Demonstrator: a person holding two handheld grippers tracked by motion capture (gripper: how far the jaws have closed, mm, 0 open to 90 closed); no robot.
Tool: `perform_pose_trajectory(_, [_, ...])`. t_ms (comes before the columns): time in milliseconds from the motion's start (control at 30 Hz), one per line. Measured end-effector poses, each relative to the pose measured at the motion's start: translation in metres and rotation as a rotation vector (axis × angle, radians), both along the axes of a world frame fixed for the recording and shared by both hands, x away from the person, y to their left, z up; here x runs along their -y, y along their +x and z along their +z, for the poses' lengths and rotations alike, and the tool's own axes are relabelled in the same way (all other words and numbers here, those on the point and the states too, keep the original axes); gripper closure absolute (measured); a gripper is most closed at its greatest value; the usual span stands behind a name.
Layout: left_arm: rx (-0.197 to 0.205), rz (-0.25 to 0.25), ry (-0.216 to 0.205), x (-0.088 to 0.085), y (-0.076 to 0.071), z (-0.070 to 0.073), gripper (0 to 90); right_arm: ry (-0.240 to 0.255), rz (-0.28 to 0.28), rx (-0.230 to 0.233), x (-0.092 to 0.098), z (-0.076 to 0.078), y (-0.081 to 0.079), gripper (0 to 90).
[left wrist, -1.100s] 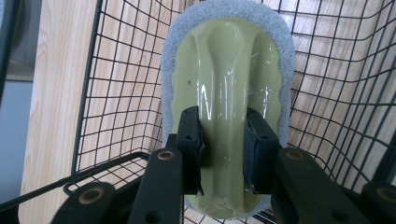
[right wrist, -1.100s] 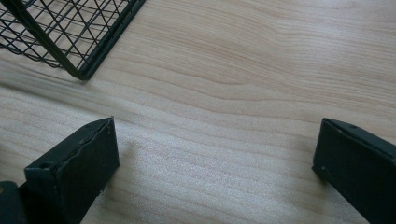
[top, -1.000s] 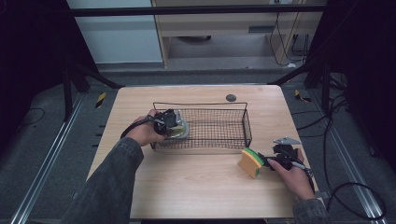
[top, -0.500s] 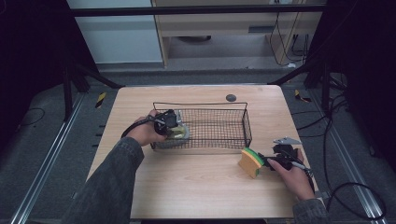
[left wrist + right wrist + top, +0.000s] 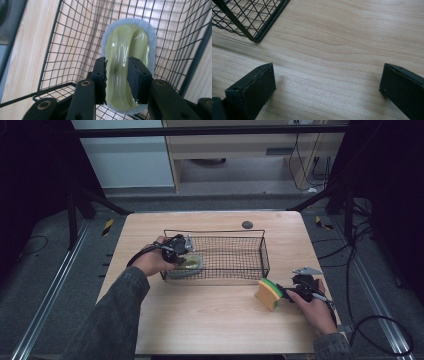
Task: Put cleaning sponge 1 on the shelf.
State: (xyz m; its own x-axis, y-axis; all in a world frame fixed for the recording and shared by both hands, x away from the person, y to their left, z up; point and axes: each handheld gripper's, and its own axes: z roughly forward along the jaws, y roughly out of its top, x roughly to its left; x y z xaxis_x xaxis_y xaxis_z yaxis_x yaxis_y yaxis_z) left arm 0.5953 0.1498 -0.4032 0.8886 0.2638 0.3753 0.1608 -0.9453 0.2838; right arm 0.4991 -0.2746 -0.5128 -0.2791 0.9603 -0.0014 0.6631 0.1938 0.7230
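A yellow-green scrubbing pad (image 5: 127,37) with a grey-blue fleece rim lies in the left end of a black wire basket (image 5: 220,231). My left gripper (image 5: 117,62) reaches into the basket, and its pads sit on both sides of the pad's raised middle ridge. The jaws have just been opening a little, with the pad still between them. In the high view, the left gripper (image 5: 182,251) is above the scrubbing pad (image 5: 187,265). My right gripper (image 5: 287,292) rests near the table's right front with its jaws wide open. A yellow and green sponge (image 5: 268,293) stands just left of it.
In the right gripper view, bare wood lies between the right gripper's (image 5: 328,67) jaws, and a corner of the basket (image 5: 254,37) is at the upper left. A small black round disc (image 5: 247,224) sits behind the basket. Cables trail off the table's right side.
The left hand has shifted slightly with the scrubbing pad at the basket's left end. The right hand and the sponge have kept still.
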Motion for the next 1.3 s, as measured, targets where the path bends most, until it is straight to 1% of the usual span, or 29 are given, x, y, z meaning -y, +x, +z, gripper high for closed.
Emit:
perform_pose_trajectory(67, [0.005,-0.002,-0.006,0.0,-0.001,0.003,67.9,0.0,0.0,0.0,0.0,0.0,0.0,0.5])
perform_pose_trajectory(133, [0.014,-0.004,-0.004,0.001,-0.002,0.005,67.9,0.0,0.001,0.0,0.0,0.0,0.0,0.5])
perform_pose_trajectory(233, [0.035,-0.007,-0.005,0.002,-0.003,0.008,67.4,0.0,0.001,-0.001,0.0,0.0,0.0,0.5])
perform_pose_trajectory(267, [0.041,-0.002,-0.016,0.002,-0.004,0.009,67.0,0.0,0.0,0.0,0.0,0.0,0.0,0.5])
perform_pose_trajectory(400, [0.074,-0.012,-0.018,0.003,-0.008,0.013,66.0,0.0,0.001,0.0,0.0,0.0,0.0,0.5])
perform_pose_trajectory(467, [0.083,-0.011,-0.037,0.003,-0.01,0.015,65.0,0.0,0.001,0.0,0.0,0.0,0.0,0.5])
perform_pose_trajectory(600, [0.113,0.003,-0.06,0.004,-0.015,0.018,58.2,0.0,0.002,0.0,0.0,0.0,0.0,0.5])
perform_pose_trajectory(633, [0.114,0.007,-0.06,0.005,-0.016,0.018,55.3,0.0,0.003,0.0,0.0,0.0,0.0,0.5])
perform_pose_trajectory(700, [0.136,0.012,-0.056,0.006,-0.02,0.019,50.6,0.003,0.006,0.0,0.0,0.0,0.0,0.5])
perform_pose_trajectory(767, [0.157,0.033,-0.053,0.006,-0.022,0.021,41.6,0.001,0.008,0.0,0.001,0.0,0.0,0.5])
perform_pose_trajectory(800, [0.165,0.052,-0.062,0.006,-0.024,0.021,37.2,0.0,0.008,0.0,0.001,0.0,0.0,0.5])
perform_pose_trajectory(833, [0.165,0.078,-0.078,0.006,-0.025,0.023,32.5,0.004,0.006,0.0,0.001,0.0,0.0,0.5])
perform_pose_trajectory(867, [0.165,0.089,-0.089,0.005,-0.027,0.024,26.7,0.004,0.007,0.0,0.001,0.0,0.0,0.5])
perform_pose_trajectory(900, [0.167,0.108,-0.11,0.004,-0.03,0.025,21.9,0.004,0.008,0.0,0.001,0.0,0.0,0.5])
perform_pose_trajectory(933, [0.168,0.116,-0.116,0.003,-0.031,0.026,17.2,0.004,0.008,0.0,0.001,0.0,0.0,0.5])
perform_pose_trajectory(967, [0.174,0.125,-0.131,0.001,-0.034,0.027,15.2,0.004,0.009,0.0,0.001,0.0,0.0,0.5])
perform_pose_trajectory(1000, [0.175,0.133,-0.156,-0.001,-0.037,0.028,13.2,0.004,0.011,-0.002,0.001,0.0,-0.001,0.5])
perform_pose_trajectory(1033, [0.167,0.151,-0.185,-0.004,-0.04,0.029,11.0,0.005,0.013,-0.005,0.002,0.001,-0.001,0.7])
perform_pose_trajectory(1067, [0.169,0.166,-0.218,-0.007,-0.042,0.028,9.9,0.006,0.013,-0.013,0.002,0.001,-0.001,1.6])
perform_pose_trajectory(1133, [0.165,0.181,-0.237,-0.011,-0.047,0.027,8.3,-0.004,0.032,-0.035,0.004,0.004,-0.001,4.6])
perform_pose_trajectory(1167, [0.166,0.19,-0.244,-0.014,-0.05,0.026,8.2,0.001,0.036,-0.041,0.004,0.005,-0.002,6.0])
perform_pose_trajectory(1200, [0.162,0.198,-0.237,-0.017,-0.053,0.025,8.0,-0.008,0.043,-0.044,0.006,0.006,-0.002,7.2])
perform_pose_trajectory(1233, [0.168,0.203,-0.251,-0.02,-0.056,0.024,7.5,-0.004,0.05,-0.057,0.008,0.008,-0.001,8.0])
perform_pose_trajectory(1267, [0.17,0.213,-0.256,-0.023,-0.06,0.024,7.4,-0.009,0.05,-0.08,0.01,0.01,-0.001,7.4])
perform_pose_trajectory(1300, [0.167,0.225,-0.269,-0.027,-0.062,0.023,7.4,-0.007,0.046,-0.094,0.011,0.013,-0.002,6.8])
